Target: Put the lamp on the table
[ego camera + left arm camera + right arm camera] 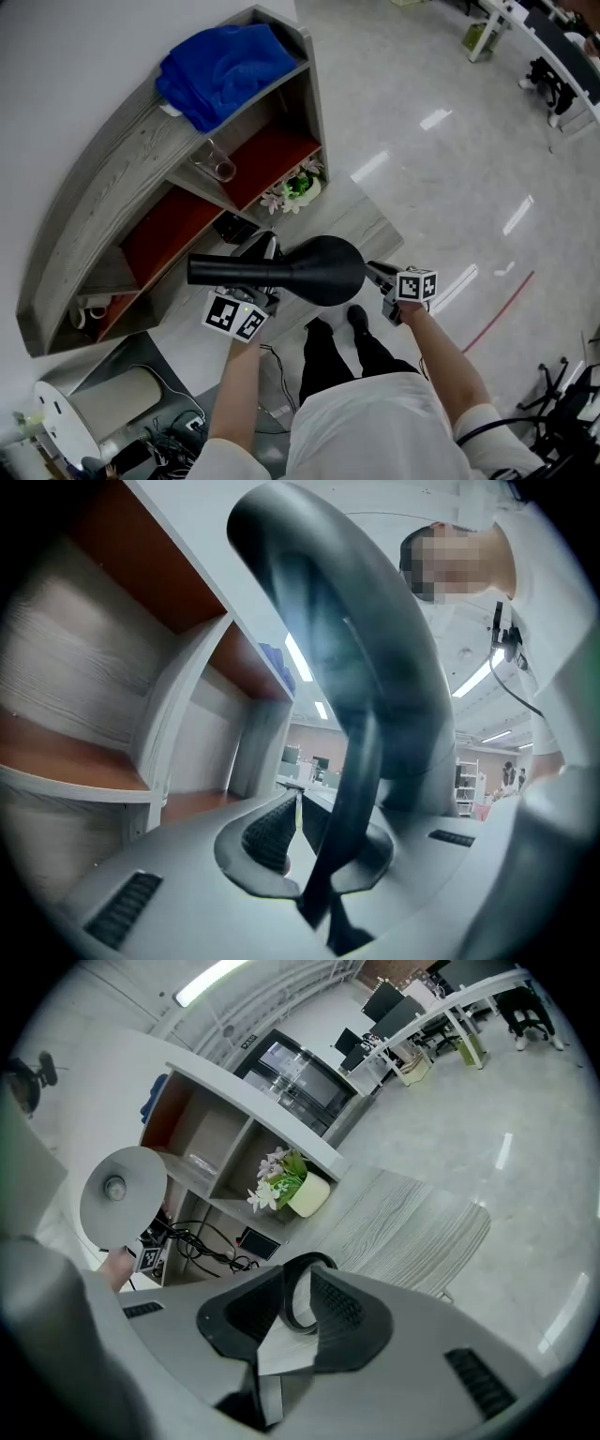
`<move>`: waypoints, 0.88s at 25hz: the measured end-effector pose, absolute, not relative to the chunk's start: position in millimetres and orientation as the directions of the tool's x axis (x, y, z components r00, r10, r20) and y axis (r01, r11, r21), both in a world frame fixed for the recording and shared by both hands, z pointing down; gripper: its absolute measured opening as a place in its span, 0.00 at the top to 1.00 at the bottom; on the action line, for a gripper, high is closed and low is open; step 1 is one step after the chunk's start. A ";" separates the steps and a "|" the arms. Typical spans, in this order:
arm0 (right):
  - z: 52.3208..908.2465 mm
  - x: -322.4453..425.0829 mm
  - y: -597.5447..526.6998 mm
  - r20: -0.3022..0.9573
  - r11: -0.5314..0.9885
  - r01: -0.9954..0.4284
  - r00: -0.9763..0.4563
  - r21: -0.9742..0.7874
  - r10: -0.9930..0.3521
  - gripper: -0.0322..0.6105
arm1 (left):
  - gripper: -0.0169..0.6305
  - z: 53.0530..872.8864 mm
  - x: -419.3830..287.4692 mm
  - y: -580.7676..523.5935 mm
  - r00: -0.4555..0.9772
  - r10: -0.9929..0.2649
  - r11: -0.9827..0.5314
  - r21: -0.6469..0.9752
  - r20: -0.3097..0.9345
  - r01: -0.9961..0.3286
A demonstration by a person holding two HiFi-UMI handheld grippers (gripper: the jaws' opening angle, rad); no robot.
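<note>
Lamp (323, 269) held aloft: left tongs (314, 841) clenched on its stem, right tongs (298, 1307) seemingly on its ring.

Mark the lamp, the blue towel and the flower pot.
lamp (323, 267), head view, top of its black dome-shaped part.
blue towel (225, 61), head view, middle of the bunched cloth.
flower pot (315, 1194), right gripper view, pale side of the pot.
</note>
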State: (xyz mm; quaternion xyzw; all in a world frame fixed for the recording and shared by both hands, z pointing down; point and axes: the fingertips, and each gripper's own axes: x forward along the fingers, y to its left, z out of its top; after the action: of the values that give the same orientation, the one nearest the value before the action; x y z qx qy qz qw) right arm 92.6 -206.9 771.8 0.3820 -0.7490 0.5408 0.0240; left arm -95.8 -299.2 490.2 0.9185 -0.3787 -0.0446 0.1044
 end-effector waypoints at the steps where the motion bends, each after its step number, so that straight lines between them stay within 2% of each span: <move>1: 769.1 93.5 -206.3 0.445 0.125 -0.596 -0.708 -0.793 -0.547 0.80 | 0.96 490.6 -93.8 -299.1 0.710 -0.704 -0.692 0.223 0.003 -0.687; 16: 724.0 109.2 -199.3 0.372 0.182 -0.549 -0.739 -0.816 -0.561 0.80 | 0.96 497.1 -76.9 -302.3 0.719 -0.692 -0.696 0.203 0.070 -0.689; 22: 710.0 111.8 -192.0 0.364 0.204 -0.537 -0.760 -0.819 -0.539 0.80 | 0.94 507.2 -81.1 -296.4 0.707 -0.689 -0.696 0.127 0.158 -0.706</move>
State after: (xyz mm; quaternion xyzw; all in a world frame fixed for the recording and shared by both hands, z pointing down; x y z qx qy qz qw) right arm 111.8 -192.0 710.0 0.3466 -0.7759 0.5270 -0.0011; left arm -81.1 -296.4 507.2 0.9197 -0.3793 0.0491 0.0892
